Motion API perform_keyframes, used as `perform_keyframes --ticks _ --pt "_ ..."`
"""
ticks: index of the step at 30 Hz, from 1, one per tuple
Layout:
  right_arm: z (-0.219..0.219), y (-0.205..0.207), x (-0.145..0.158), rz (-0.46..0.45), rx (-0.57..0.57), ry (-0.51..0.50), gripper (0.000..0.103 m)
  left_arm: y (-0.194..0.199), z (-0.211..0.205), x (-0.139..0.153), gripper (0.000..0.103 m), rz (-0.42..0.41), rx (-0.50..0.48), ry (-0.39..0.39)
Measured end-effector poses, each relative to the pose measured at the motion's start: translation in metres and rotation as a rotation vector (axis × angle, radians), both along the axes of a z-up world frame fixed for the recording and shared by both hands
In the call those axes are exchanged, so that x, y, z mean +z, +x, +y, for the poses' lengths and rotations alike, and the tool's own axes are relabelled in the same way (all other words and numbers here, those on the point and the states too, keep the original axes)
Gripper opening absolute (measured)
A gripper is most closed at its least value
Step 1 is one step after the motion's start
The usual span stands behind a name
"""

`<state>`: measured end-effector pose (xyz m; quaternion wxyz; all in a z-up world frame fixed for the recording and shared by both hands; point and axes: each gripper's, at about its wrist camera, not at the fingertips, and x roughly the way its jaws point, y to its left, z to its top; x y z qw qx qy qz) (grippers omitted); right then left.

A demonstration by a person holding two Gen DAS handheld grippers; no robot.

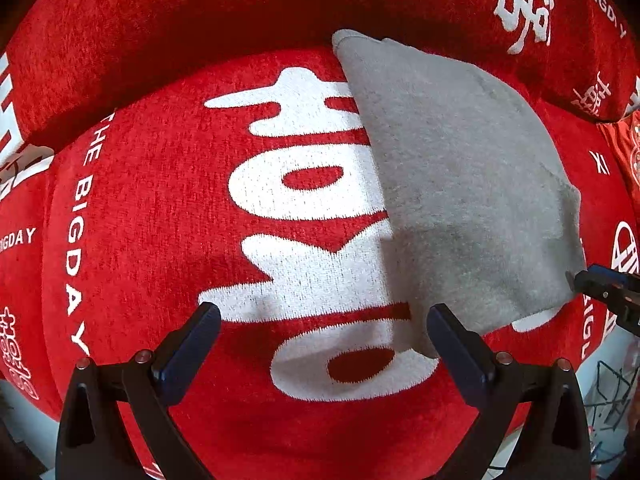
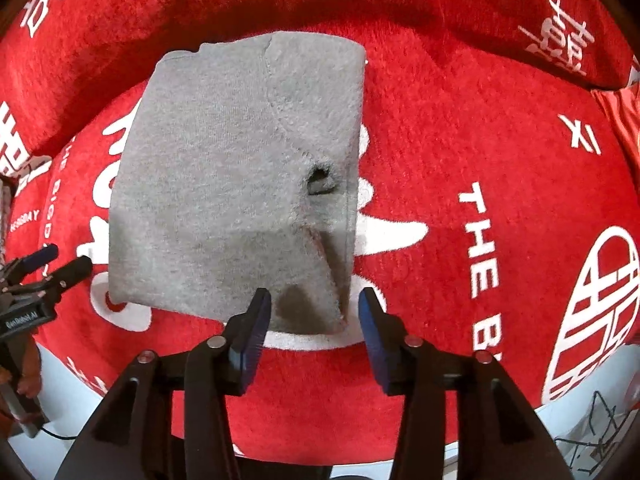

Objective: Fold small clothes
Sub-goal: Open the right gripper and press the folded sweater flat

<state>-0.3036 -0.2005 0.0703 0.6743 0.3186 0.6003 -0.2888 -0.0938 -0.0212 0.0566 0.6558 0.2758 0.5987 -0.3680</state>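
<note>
The right tool point(image 2: 314, 320) stands with its fingers apart and nothing between them, poised just off the near edge of the grey garment point(image 2: 236, 184). In the right wrist view that cloth lies straight ahead, toward 12 o'clock, and its near right corner sits in line with the gap between the two pads. The left tool point(image 1: 324, 336) is likewise spread wide and empty; in its own view the garment lies off toward 1 o'clock, with the near left corner just beyond the right-hand pad. The garment is already doubled into a compact block, lying flat on the red sofa cushion point(image 1: 160, 240) with white lettering, its long axis running away from both tools toward the backrest. A small opening shows near its right edge. The right tool looks the nearer and better lined up, so the coming grasp likely falls to it at that near corner.
</note>
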Motion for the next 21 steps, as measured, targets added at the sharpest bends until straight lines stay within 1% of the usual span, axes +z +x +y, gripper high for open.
perform_keyframes --ticks 3,6,7,9,11,12,14,17,19,21 --pt "-0.006 -0.002 0.001 0.006 -0.006 -0.003 0.056 0.006 -0.004 0.000 0.103 0.002 0.011 -0.002" --pt "-0.016 -0.001 0.001 0.010 0.002 -0.010 0.064 0.011 -0.011 0.000 0.103 0.013 0.030 0.010" --pt "-0.022 0.001 0.001 0.012 0.010 -0.011 0.066 0.013 -0.014 0.001 0.103 0.014 0.041 0.009" --pt "-0.032 0.006 0.000 0.013 0.019 -0.012 0.069 0.018 -0.021 0.004 0.103 -0.003 0.062 -0.004" --pt "-0.044 0.009 0.002 0.008 0.023 -0.018 0.075 0.021 -0.027 0.008 0.103 -0.021 0.080 -0.020" --pt "-0.050 0.009 0.003 0.001 0.023 -0.021 0.080 0.024 -0.033 0.009 0.103 -0.032 0.090 -0.022" --pt "-0.063 0.009 0.003 -0.027 0.014 -0.011 0.081 0.026 -0.044 0.009 0.103 -0.037 0.093 -0.011" --pt "-0.086 0.005 -0.005 -0.102 -0.040 0.089 0.081 0.026 -0.066 0.004 0.103 -0.049 0.078 0.022" --pt "-0.102 -0.001 -0.014 -0.163 -0.105 0.173 0.081 0.024 -0.076 0.001 0.103 -0.054 0.068 0.038" --pt "-0.115 -0.006 -0.021 -0.209 -0.158 0.231 0.081 0.022 -0.088 -0.003 0.103 -0.052 0.060 0.052"
